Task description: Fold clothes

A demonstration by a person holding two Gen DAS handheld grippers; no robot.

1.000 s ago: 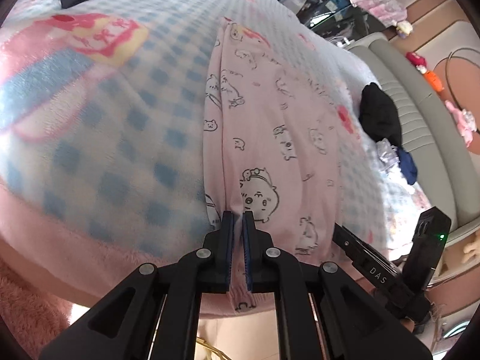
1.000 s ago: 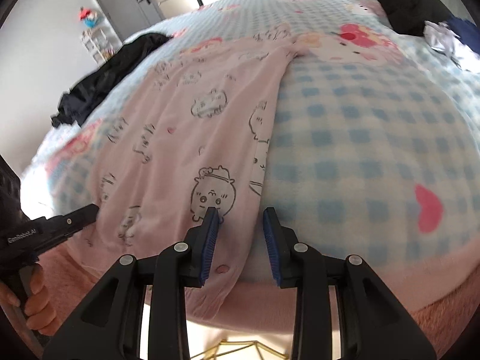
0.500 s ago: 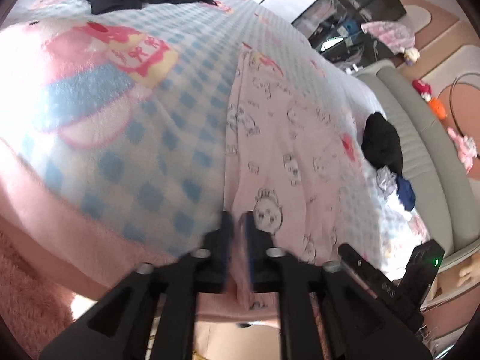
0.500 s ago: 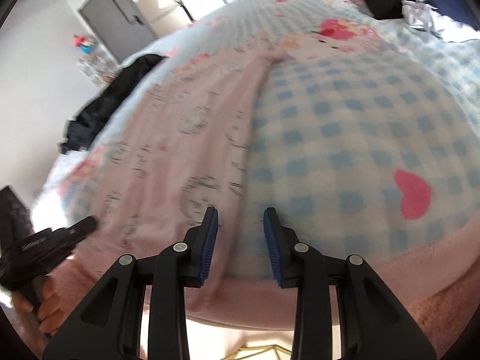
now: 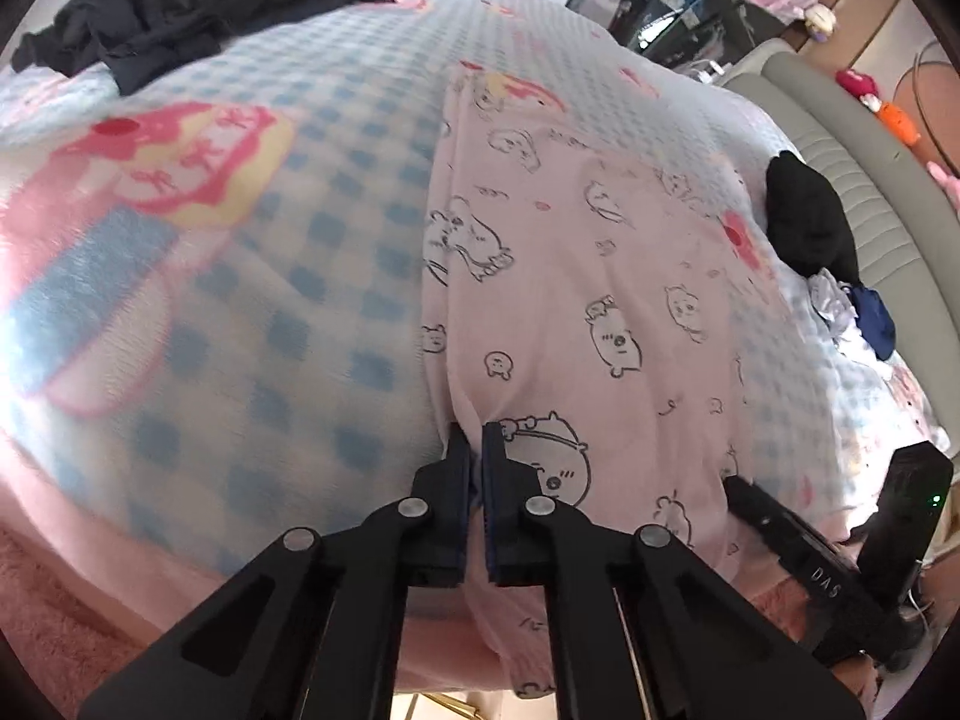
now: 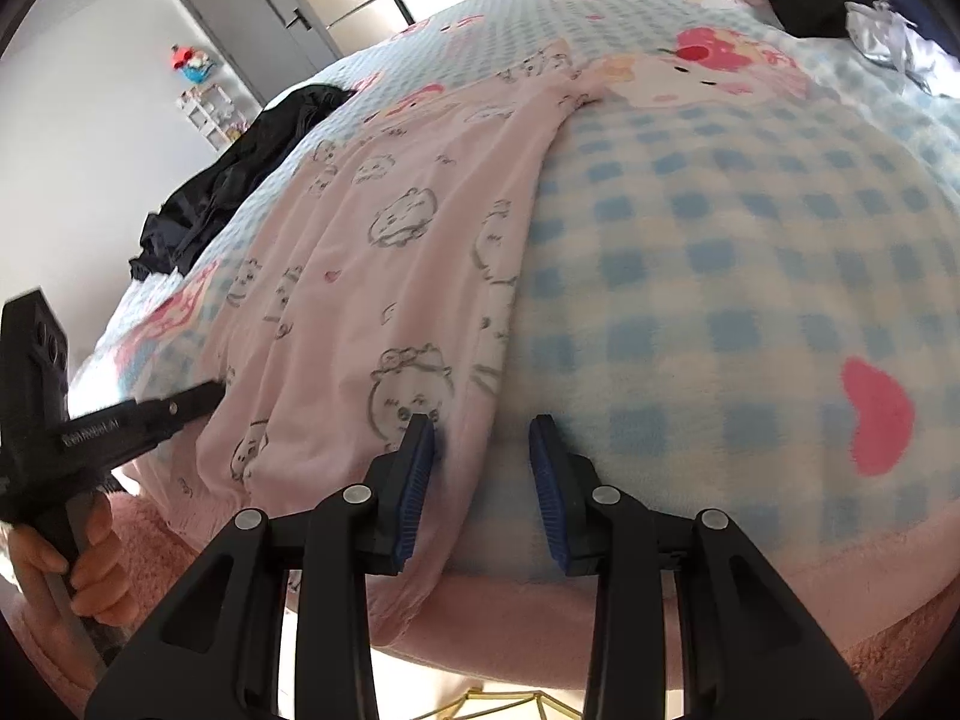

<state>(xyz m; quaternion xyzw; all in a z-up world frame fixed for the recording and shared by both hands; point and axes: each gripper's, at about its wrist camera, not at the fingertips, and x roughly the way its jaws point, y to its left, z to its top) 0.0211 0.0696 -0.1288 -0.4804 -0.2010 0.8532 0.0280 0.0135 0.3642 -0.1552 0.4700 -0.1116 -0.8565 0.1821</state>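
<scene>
From the left wrist, the left gripper (image 5: 476, 438) has just closed again, its jaws pinching the left side edge of the pink pyjama trousers (image 5: 576, 276) near the bed's near edge. The trousers lie lengthwise on the blue-checked blanket (image 5: 288, 312); a black garment (image 5: 198, 6) sits at the far left corner.

From the right wrist, the right gripper (image 6: 480, 438) stands partly open, straddling the trousers' (image 6: 384, 276) right side edge without pinching it, near the bed's front edge.

A bed (image 5: 252, 324) under a blue-checked blanket (image 6: 750, 252); white wall (image 6: 90, 120), grey door (image 6: 252, 30), padded grey bench (image 5: 852, 180), daylight.
</scene>
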